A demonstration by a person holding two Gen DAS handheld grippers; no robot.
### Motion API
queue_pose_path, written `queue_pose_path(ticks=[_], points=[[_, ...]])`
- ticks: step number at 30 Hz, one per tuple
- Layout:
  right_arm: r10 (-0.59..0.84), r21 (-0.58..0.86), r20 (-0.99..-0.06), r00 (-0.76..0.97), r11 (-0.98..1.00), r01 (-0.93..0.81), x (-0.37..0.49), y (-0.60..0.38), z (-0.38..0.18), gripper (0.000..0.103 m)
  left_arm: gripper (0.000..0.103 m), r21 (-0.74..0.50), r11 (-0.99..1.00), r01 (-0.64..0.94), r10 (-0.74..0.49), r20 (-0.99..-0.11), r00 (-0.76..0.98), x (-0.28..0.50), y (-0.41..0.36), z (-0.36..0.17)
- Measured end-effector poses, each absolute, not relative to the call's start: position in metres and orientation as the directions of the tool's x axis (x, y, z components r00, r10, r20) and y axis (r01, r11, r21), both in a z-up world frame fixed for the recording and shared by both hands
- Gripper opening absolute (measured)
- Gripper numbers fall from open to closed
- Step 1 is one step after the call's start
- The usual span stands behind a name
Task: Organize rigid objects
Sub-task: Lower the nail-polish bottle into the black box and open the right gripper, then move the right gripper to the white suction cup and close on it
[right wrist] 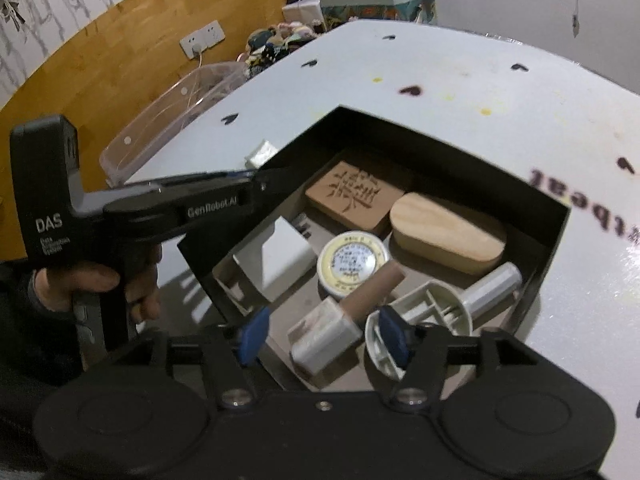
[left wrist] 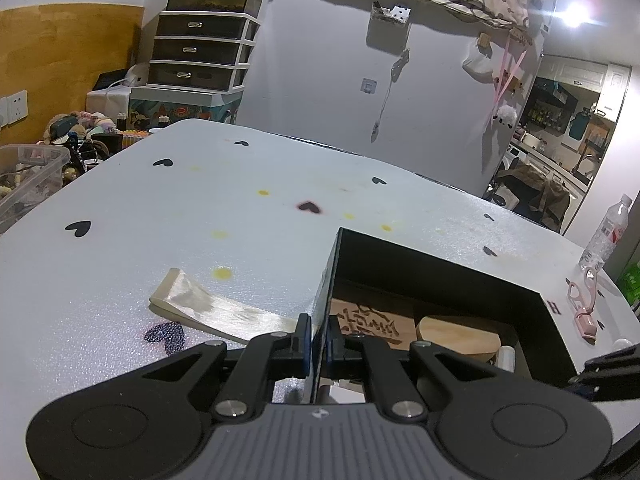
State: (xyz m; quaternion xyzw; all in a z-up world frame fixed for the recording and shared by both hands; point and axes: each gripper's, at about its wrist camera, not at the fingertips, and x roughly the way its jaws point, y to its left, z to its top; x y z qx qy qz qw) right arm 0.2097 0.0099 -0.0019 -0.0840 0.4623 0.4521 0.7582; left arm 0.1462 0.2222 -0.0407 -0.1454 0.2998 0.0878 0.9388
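Black box (right wrist: 554,232) on the counter (left wrist: 200,208) is being pinched at its wall by the closed left tongs (left wrist: 319,344), while the open right tongs (right wrist: 320,334) are hovering over a brown-capped bottle (right wrist: 340,320) (lying loose inside), risking a bump that is jostling neighbours.

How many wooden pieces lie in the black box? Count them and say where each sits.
2: the carved rectangular wooden block at the far side of the black box, and the plain rounded oblong wooden block touching its right. Others may be hidden.
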Motion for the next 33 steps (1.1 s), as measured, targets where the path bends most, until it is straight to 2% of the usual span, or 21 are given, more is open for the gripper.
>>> queue_pose_path(ticks=[5, 13, 16, 21, 27, 33], points=[[0.616, 0.276, -0.764, 0.195, 0.584, -0.763, 0.209, 0.004, 0.006, 0.055, 0.007, -0.221, 0.942, -0.252, 0.077, -0.589, 0.805, 0.146, 0.222, -0.041], [0.638, 0.282, -0.738, 0.221, 0.589, -0.757, 0.209, -0.007, 0.012, 0.058, 0.007, -0.218, 0.943, -0.253, 0.079, -0.59, 0.803, 0.147, 0.223, -0.041], [0.653, 0.278, -0.719, 0.24, 0.586, -0.761, 0.207, -0.014, 0.016, 0.063, 0.007, -0.218, 0.942, -0.255, 0.081, -0.59, 0.803, 0.147, 0.223, -0.041], [0.662, 0.242, -0.69, 0.294, 0.593, -0.768, 0.202, -0.029, 0.023, 0.082, 0.006, -0.211, 0.942, -0.26, 0.088, -0.593, 0.8, 0.147, 0.223, -0.041], [0.675, 0.206, -0.644, 0.361, 0.607, -0.767, 0.196, -0.048, 0.032, 0.097, 0.006, -0.2, 0.943, -0.267, 0.098, -0.598, 0.796, 0.147, 0.22, -0.039], [0.668, 0.169, -0.599, 0.441, 0.644, -0.746, 0.191, -0.072, 0.036, 0.103, 0.006, -0.192, 0.943, -0.274, 0.107, -0.602, 0.792, 0.147, 0.219, -0.039]])
